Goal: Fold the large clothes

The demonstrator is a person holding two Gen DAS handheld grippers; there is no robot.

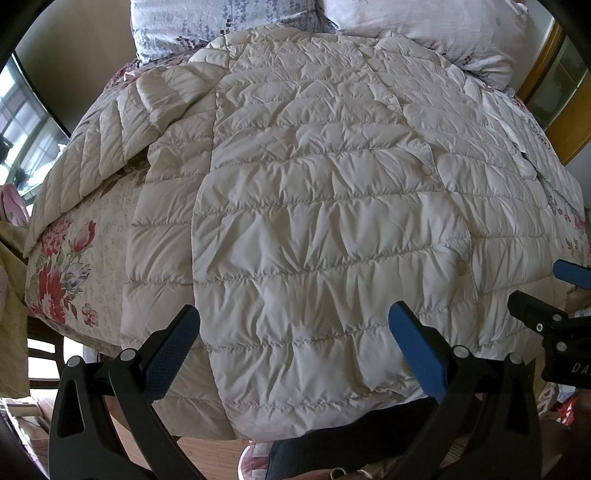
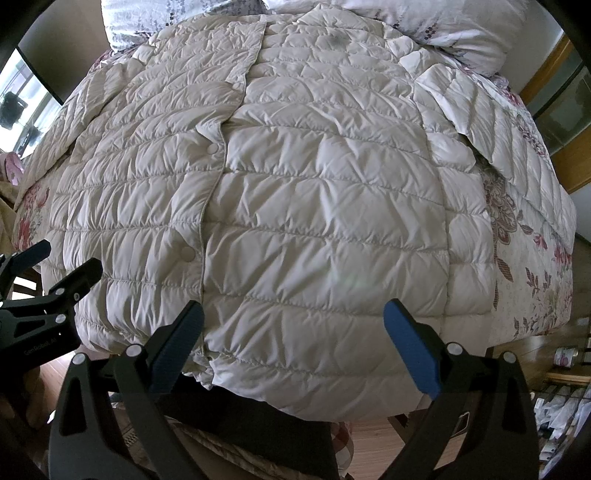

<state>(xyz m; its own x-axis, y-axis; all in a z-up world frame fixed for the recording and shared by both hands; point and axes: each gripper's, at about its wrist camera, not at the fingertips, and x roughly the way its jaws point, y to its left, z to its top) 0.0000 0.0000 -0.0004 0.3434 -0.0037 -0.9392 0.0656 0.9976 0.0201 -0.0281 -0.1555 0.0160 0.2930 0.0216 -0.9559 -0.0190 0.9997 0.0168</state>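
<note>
one cream quilted down jacket (image 1: 314, 206) lies spread flat, front side up, on a bed (image 1: 62, 266) covered with a floral bedspread; it is directly ahead of both grippers and fills most of each view. its hem hangs just over the near edge of the bed, close under the fingertips. two sleeves show: one (image 1: 92, 155) stretches out to the left of the left gripper, the other (image 2: 498, 129) out to the right of the right gripper. the front placket runs away from the grippers, and in the right wrist view four snap buttons can be counted along it, the nearest (image 2: 187, 253) just ahead and left of the right gripper.

the left gripper (image 1: 295, 328) has its two fingers spread wide apart with nothing between them, hovering over the hem. the right gripper (image 2: 293, 321) is likewise wide apart and empty, above the hem on the other side of the placket. each has blue pads (image 1: 417, 347) on black arms. each gripper shows at the edge of the other's view; on the left one, seen from the right wrist, the white lettering reads "genrobot.ai", and on the right one, seen from the left wrist, only "da" is legible.

two pale pillows (image 1: 207, 26) with lavender print sit beyond the jacket's collar, at the far end of the bed.
</note>
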